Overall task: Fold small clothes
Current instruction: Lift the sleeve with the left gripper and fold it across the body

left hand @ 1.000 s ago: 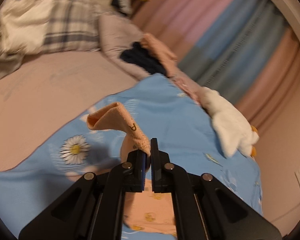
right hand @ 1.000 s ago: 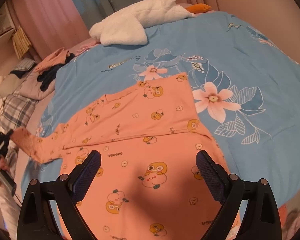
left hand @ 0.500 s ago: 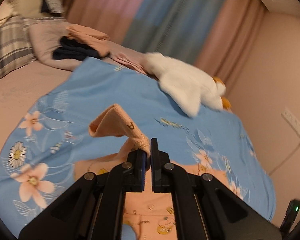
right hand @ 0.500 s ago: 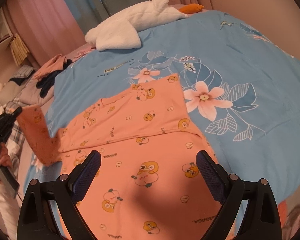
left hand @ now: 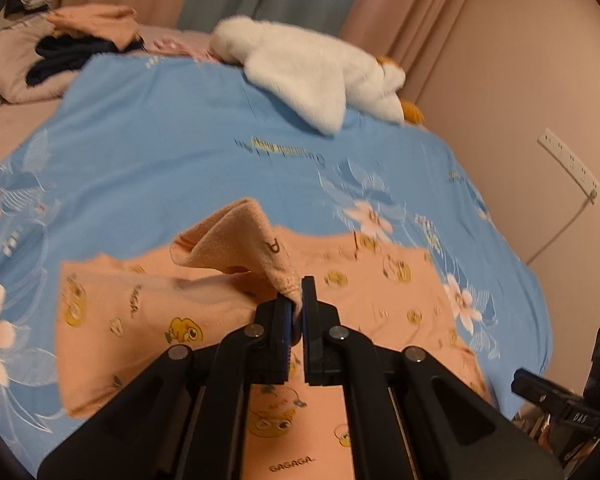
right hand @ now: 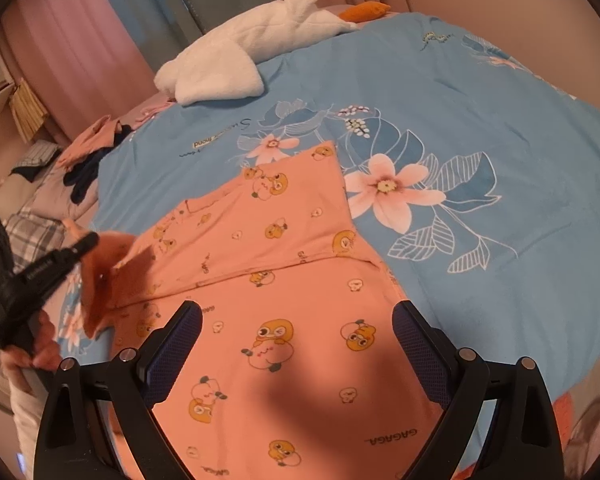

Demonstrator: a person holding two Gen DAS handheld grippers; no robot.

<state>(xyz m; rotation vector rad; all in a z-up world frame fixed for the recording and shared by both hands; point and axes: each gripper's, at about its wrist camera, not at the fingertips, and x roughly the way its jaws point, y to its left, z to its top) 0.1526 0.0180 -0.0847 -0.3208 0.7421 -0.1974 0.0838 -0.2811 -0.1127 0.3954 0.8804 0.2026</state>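
Pinching one sleeve cuff point(left hand: 236, 240), left tool point(left hand: 297, 312) — right tool point(right hand: 296, 344) gaping, empty — one orange top point(right hand: 284, 280).

Left gripper point(left hand: 298, 312) fingers clamped on sleeve cuff point(left hand: 288, 280), raised; right gripper point(right hand: 296, 344) fingers spread wide.

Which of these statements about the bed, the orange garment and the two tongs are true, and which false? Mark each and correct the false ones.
1. The left tongs are shut on a sleeve cuff of the orange cartoon-print cotton garment. True.
2. The right tongs grip the garment's hem. False: they are open, holding nothing, above the garment.
3. A white plush goose toy lies at the far edge of the blue floral bedspread. True.
4. The garment lies on a bare wooden floor. False: it lies on the bedspread.
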